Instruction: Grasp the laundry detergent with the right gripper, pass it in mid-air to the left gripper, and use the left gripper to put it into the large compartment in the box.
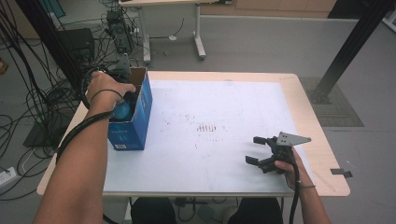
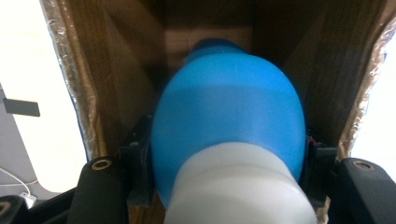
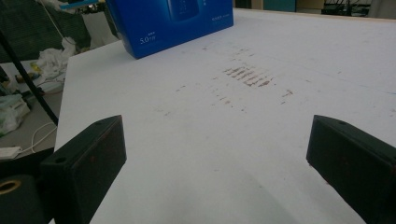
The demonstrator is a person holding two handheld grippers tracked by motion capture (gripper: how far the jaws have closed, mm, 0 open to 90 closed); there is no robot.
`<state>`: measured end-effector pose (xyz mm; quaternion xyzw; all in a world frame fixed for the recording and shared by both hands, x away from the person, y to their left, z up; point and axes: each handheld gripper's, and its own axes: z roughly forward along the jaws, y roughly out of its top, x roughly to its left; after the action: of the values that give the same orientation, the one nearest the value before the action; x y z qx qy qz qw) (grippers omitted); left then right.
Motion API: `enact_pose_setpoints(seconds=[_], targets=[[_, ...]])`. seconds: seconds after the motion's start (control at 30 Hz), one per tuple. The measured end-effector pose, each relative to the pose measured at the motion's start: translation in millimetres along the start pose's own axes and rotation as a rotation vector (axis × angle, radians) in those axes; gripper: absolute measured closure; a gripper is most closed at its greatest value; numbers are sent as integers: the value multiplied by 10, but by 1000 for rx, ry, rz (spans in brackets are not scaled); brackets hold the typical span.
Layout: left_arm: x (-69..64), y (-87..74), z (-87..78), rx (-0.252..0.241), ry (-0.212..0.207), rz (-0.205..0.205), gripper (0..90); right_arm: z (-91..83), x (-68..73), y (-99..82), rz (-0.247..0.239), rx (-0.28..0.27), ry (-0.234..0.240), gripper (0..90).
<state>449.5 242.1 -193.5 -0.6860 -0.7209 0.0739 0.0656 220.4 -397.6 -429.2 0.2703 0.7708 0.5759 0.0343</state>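
Note:
A blue cardboard box [image 1: 140, 122] stands open-topped at the table's left edge; its brown inside walls [image 2: 116, 79] show in the left gripper view. Inside it sits a rounded blue object with a white lower part [image 2: 229, 116], seen as a blue curve [image 1: 123, 111] from above. My left gripper [image 2: 229, 172] reaches down into the box [image 3: 173, 21], its jaws pressed against both sides of that object. My right gripper [image 1: 254, 150] rests low over the white table cover [image 1: 224, 102] near the front right, its jaws [image 3: 215, 163] wide apart with nothing between them.
Brown smudges [image 1: 208, 127] mark the middle of the cover. Bare wood rims the table at the right [image 1: 317, 154]. Tangled cables [image 1: 28, 102] and equipment lie on the floor to the left, a desk's legs [image 1: 198, 42] stand behind, and a black post [image 1: 350, 46] rises at the right.

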Motion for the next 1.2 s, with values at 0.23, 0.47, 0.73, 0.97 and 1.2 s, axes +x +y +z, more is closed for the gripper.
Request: enact_pose_setpoints(seconds=[0.23, 0.47, 0.73, 0.97, 1.2], targets=[[17, 25, 22, 1, -5, 1, 377, 6, -8, 5, -1, 3, -1, 49], [28, 37, 33, 3, -8, 0, 377, 5, -12, 2, 1, 4, -4, 49], [42, 41, 36, 7, -11, -1, 377, 15, -19, -2, 2, 2, -2, 49], [42, 35, 39, 4, -11, -3, 377, 8, -26, -15, 4, 0, -3, 49], [40, 37, 38, 5, -11, -4, 376, -2, -22, -7, 3, -2, -5, 49]])
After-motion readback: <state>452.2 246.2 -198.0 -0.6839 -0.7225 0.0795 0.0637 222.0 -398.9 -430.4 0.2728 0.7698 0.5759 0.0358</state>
